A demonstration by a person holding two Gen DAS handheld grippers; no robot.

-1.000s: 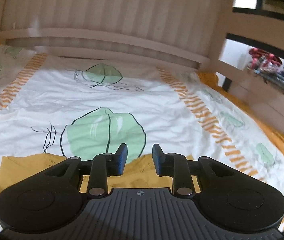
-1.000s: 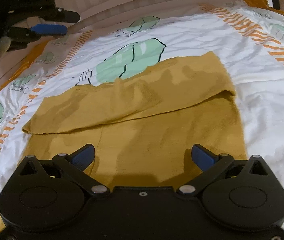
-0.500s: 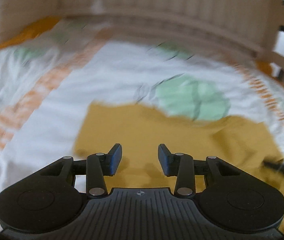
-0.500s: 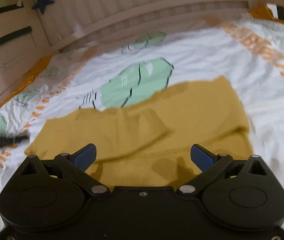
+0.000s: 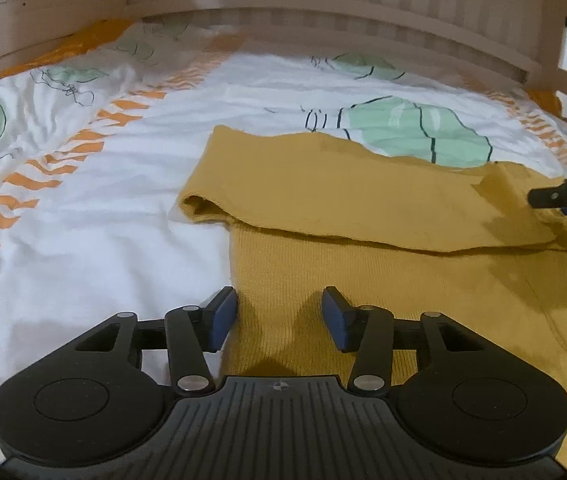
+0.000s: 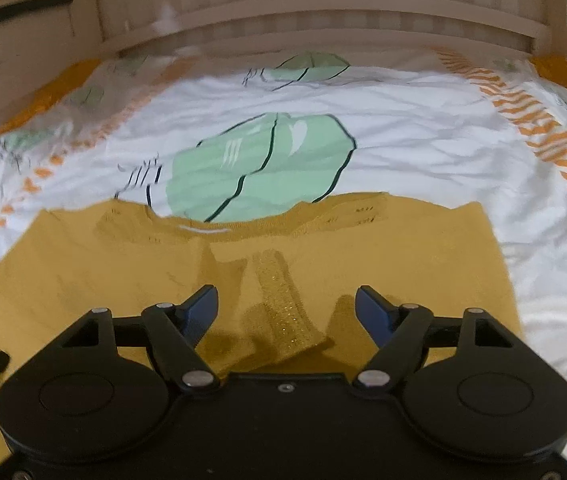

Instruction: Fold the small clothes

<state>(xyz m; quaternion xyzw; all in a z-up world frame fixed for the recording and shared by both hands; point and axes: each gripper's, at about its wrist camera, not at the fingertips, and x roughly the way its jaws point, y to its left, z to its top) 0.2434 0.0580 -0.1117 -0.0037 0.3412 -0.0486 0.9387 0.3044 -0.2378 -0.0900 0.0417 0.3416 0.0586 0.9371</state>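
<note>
Mustard ribbed-knit garment [image 5: 363, 216] lying partly folded mid-bed on smooth white leaf-print sheet [image 5: 95, 232], left gripper [image 5: 279, 314] opening over its left edge, right gripper [image 6: 285, 308] closing around a raised knit fold, neither pinching fabric

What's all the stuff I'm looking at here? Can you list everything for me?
Knit garment: one, mustard yellow, lying partly folded on the bed cover, a sleeve laid across its body.
Bed cover: one, white with green leaf prints and orange striped bands, spread under the garment.
Bed frame: one, pale wood with slats, behind and beside the cover.
Left gripper: one, black with blue pads, over the garment's left edge, jaws opening, gripping nothing.
Right gripper: one, black with blue pads, jaws closing around a raised fold, not pressing yet.
</note>
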